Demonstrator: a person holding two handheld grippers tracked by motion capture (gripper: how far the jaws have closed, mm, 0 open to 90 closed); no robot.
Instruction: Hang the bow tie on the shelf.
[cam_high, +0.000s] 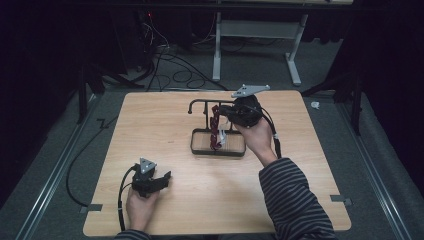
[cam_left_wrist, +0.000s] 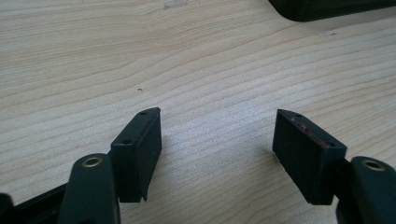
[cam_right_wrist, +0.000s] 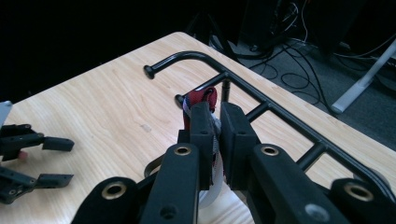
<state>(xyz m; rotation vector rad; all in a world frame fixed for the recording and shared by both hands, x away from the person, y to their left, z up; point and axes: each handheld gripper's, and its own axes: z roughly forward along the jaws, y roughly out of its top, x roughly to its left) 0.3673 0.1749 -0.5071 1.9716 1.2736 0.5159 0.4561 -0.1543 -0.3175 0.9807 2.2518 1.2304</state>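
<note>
Our right gripper (cam_right_wrist: 215, 140) pinches a red-and-white strap (cam_high: 215, 127) at the rack (cam_high: 200, 103), mid-table. Our left gripper (cam_left_wrist: 217, 154) rests wide open near the front edge.

a light wooden table (cam_high: 150, 200) with rounded corners stands on a grey carpeted floor (cam_high: 60, 165). the room around it is dark, with black surroundings at the left, right and far sides. beyond the far edge, black cables (cam_high: 172, 67) lie tangled on the floor beside the white metal legs of another table (cam_high: 295, 60). a metal rail (cam_high: 50, 182) runs along the floor on the left, another rail (cam_high: 382, 180) on the right.
</note>
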